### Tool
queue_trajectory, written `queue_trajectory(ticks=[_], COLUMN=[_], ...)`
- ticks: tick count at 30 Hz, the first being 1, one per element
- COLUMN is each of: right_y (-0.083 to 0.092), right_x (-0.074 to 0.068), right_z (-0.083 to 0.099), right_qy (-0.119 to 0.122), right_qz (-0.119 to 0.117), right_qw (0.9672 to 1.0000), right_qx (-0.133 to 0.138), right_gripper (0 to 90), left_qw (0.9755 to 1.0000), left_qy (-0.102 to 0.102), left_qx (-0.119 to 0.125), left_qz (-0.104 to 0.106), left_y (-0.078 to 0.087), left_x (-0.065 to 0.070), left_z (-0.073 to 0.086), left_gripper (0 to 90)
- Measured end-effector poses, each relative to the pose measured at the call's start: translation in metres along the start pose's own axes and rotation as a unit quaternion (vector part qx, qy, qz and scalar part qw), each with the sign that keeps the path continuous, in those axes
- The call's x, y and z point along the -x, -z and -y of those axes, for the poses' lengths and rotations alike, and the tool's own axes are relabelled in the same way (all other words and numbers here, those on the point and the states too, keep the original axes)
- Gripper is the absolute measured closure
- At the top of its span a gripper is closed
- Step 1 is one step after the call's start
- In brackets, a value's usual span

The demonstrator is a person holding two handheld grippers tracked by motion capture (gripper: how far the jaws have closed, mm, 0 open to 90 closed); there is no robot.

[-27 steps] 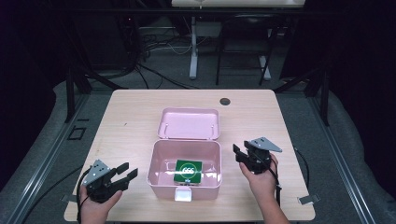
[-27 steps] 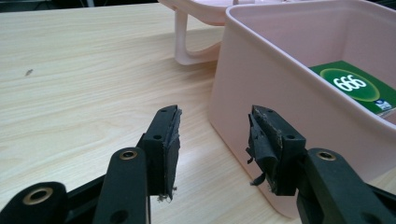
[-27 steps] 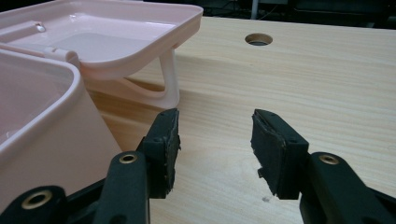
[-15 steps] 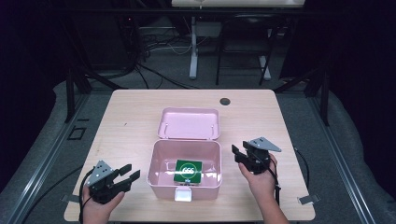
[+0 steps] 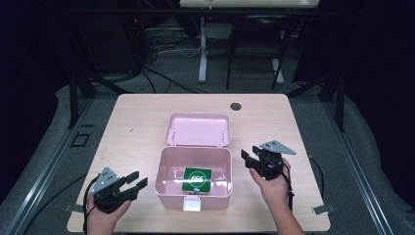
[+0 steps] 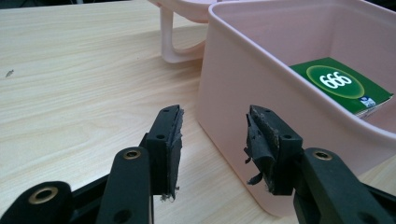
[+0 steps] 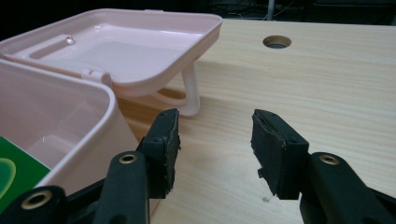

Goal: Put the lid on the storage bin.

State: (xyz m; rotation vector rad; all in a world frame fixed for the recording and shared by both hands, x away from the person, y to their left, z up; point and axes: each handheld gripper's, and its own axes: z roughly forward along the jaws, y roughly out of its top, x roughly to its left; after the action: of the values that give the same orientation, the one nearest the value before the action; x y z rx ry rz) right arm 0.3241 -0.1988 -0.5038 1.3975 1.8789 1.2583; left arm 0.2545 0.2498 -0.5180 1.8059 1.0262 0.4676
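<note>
So both hand-held grippers, left (image 5: pixel 133 183) and right (image 5: pixel 248 157), sit open and empty either side of the pink box (image 5: pixel 169 188), green card (image 5: pixel 197 179) inside, its lid (image 5: pixel 198 129) flipped back on the tabletop (image 5: pixel 137 122).

Bright tabletop, dark surroundings, soft focus

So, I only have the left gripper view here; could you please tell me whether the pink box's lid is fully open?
Observer: Yes, the lid is swung right back behind the pink box, resting on its handle.
Operator: Thank you. Where is the right claw, please?
Observer: The right claw is open, empty, just right of the box.
Operator: Anything else on the table?
Observer: Just a round hole near the table's far edge.
</note>
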Motion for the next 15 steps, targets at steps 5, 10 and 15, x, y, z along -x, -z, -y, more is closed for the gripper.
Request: queue_trajectory(ticks=[5, 10, 15], right_y=[-0.001, -0.003, -0.004], right_x=[0.000, -0.003, -0.005], right_z=[-0.009, -0.015, -0.021], right_qy=[-0.012, -0.010, -0.012], right_qz=[-0.002, -0.009, -0.018], right_qw=[0.9999, 0.9999, 0.9997], right_qx=[-0.004, -0.005, -0.011], right_gripper=[50.1, 50.6, 52.4], left_qw=[1.0000, 1.0000, 0.9999], left_qy=[0.002, -0.001, 0.009], left_qx=[0.001, 0.000, 0.008], left_qz=[0.004, 0.008, 0.013], left_y=[0.000, 0.002, 0.004], left_x=[0.001, 0.004, 0.007], left_z=[-0.004, -0.011, -0.016], left_gripper=[56.1, 56.6, 56.7])
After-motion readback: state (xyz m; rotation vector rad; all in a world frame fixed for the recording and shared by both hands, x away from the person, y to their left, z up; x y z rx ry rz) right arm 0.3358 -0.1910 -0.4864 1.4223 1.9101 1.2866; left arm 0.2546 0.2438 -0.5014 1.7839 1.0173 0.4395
